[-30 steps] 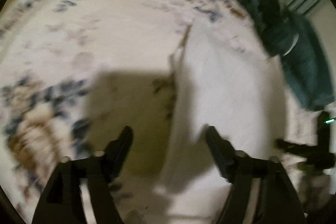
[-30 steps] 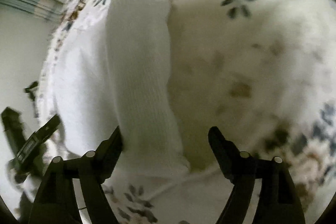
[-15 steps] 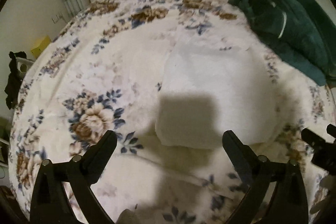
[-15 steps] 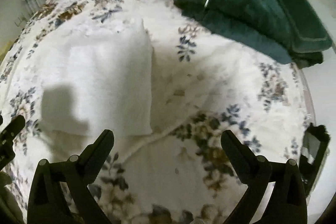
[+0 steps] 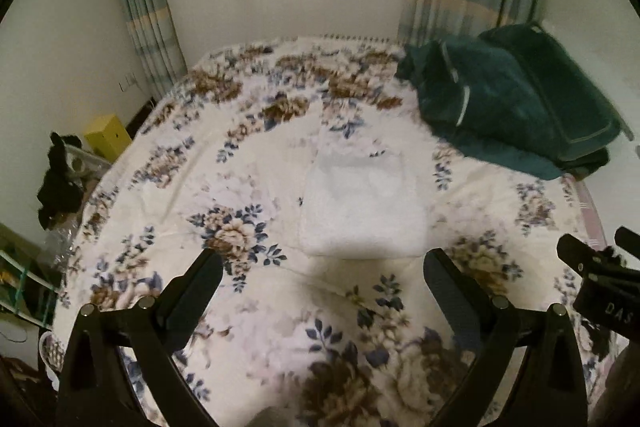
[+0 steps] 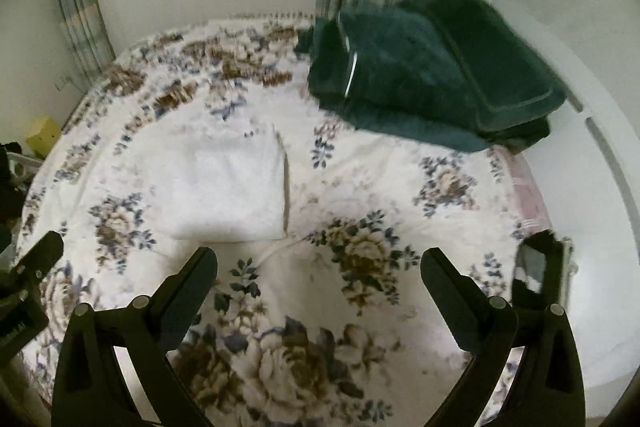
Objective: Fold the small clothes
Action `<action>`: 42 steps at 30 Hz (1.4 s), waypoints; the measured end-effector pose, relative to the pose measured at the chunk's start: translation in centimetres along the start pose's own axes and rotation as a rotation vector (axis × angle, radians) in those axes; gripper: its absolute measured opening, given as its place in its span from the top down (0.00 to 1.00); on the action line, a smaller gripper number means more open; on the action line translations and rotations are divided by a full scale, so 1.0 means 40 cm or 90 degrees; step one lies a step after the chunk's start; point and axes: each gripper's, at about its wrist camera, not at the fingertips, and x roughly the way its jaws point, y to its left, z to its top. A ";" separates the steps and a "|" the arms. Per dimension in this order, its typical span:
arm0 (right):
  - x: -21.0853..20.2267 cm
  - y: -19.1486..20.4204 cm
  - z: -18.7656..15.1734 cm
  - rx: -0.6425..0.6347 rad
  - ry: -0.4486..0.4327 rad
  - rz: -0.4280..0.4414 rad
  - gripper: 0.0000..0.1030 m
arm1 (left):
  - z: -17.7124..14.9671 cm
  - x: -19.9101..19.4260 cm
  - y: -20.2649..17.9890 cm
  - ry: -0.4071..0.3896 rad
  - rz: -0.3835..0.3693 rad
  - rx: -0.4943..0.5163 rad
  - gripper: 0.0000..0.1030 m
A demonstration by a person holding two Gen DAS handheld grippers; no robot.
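Both grippers — left (image 5: 322, 267), right (image 6: 319, 265) — have backed away, released and empty; the white garment (image 5: 362, 205) lies folded — fold complete.

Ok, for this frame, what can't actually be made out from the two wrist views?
- White garment: what kind of clothing it is; folded, pale and soft-focus in both views.
- Layers inside the fold: hidden under its top layer.
- Dark green bedding: its far side, hidden by its own bulk in both views.
- Clutter beside the bed: left wrist view, dark and squeezed at the fisheye edge.
- Left gripper and right gripper: the hands holding them, out of frame.
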 end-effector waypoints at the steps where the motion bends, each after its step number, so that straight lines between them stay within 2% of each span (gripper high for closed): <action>1: -0.051 -0.006 -0.004 0.001 -0.011 -0.002 0.00 | -0.002 -0.045 -0.003 -0.008 -0.002 -0.001 0.01; 5: -0.250 -0.042 -0.029 -0.001 -0.053 -0.001 0.00 | -0.015 -0.214 -0.009 -0.035 -0.008 -0.009 0.01; 9: -0.406 -0.069 -0.055 -0.007 -0.068 0.006 0.00 | -0.023 -0.349 -0.009 -0.038 -0.009 -0.018 0.01; 12: -0.518 -0.082 -0.073 -0.015 -0.071 0.013 0.00 | -0.024 -0.419 -0.013 -0.033 -0.006 -0.022 0.01; 21: -0.761 -0.132 -0.099 -0.016 -0.104 0.029 0.00 | -0.030 -0.598 -0.010 -0.065 0.019 -0.032 0.01; 29: -0.881 -0.153 -0.098 -0.036 -0.135 0.046 0.00 | -0.051 -0.680 -0.015 -0.080 0.020 -0.034 0.01; 42: -0.914 -0.184 -0.089 -0.030 -0.139 0.067 0.00 | -0.057 -0.729 -0.039 -0.098 0.028 -0.031 0.01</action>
